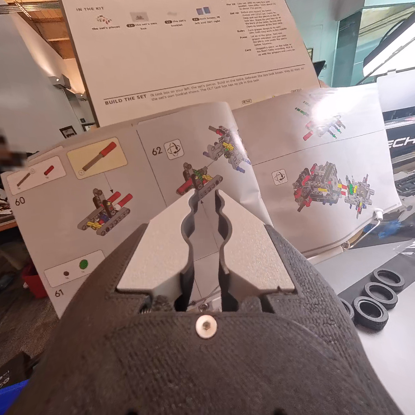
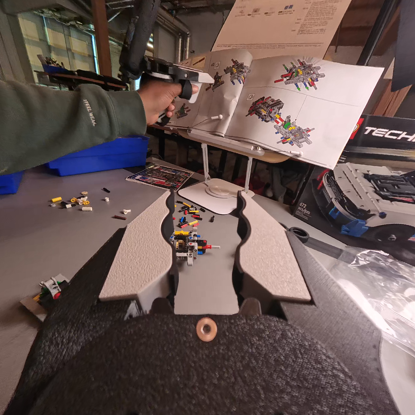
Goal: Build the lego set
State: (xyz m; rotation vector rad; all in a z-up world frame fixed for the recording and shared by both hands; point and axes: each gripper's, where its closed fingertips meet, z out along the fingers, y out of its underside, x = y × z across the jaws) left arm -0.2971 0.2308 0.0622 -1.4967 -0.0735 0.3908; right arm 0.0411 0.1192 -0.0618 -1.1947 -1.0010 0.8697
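My left gripper (image 1: pixel 205 193) is raised in front of the open instruction booklet (image 1: pixel 143 202), which sits tilted on a white book stand (image 2: pixel 215 197) at the back of the grey table (image 2: pixel 56 242). Its fingers stand only a narrow way apart, with printed page showing through the gap and nothing clamped between them; the tips point at the left-hand page close to where it bulges up toward the spine, though I cannot tell whether they touch the paper. From my right wrist view I can see a hand (image 2: pixel 161 101) in a green sleeve (image 2: pixel 67 121) holding that gripper up against the page. A large printed sheet (image 1: pixel 179 56) stands behind the booklet. My right gripper (image 2: pixel 205 197) hangs low over the table with its fingers spread wide and bare. Seen between them, a small partly built brick assembly (image 2: pixel 190 246) in grey, black, yellow and red lies on the table, clear of both pads. Just beyond it is a scatter of small pins (image 2: pixel 188 213), with more loose pieces (image 2: pixel 76 201) well to the left. A sticker sheet (image 2: pixel 160 176) lies beside the stand's base, blue bins (image 2: pixel 98 157) stand at the far left, the set's box (image 2: pixel 359 202) is at the right, and black tyres (image 1: pixel 377 298) lie near the booklet's lower right.
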